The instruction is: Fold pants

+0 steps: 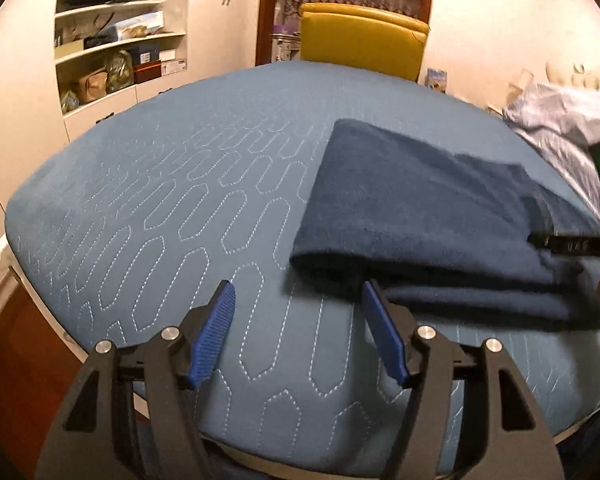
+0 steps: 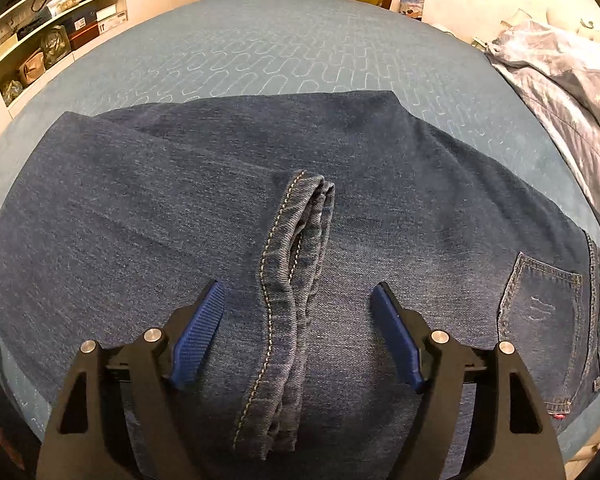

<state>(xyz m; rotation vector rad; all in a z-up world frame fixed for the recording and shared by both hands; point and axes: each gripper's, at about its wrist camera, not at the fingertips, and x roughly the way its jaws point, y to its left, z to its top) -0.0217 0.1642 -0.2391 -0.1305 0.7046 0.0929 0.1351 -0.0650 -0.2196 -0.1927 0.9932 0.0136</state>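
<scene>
Dark blue jeans [image 2: 180, 208] lie folded on a blue quilted bed [image 2: 280, 48]. In the right wrist view the leg hems [image 2: 292, 280] rest on top of the seat part, and a back pocket [image 2: 540, 312] shows at right. My right gripper [image 2: 298, 292] is open just above the hems and holds nothing. In the left wrist view the folded jeans [image 1: 412, 216] lie right of centre. My left gripper [image 1: 296, 296] is open and empty over the bed [image 1: 160, 208], at the near fold edge. The right gripper's black body [image 1: 572, 244] shows at the right edge.
A crumpled pale sheet [image 2: 560, 80] lies on the bed's right side. A yellow chair [image 1: 360, 40] stands beyond the far edge. White shelves [image 1: 116, 52] with boxes and bags stand at the left.
</scene>
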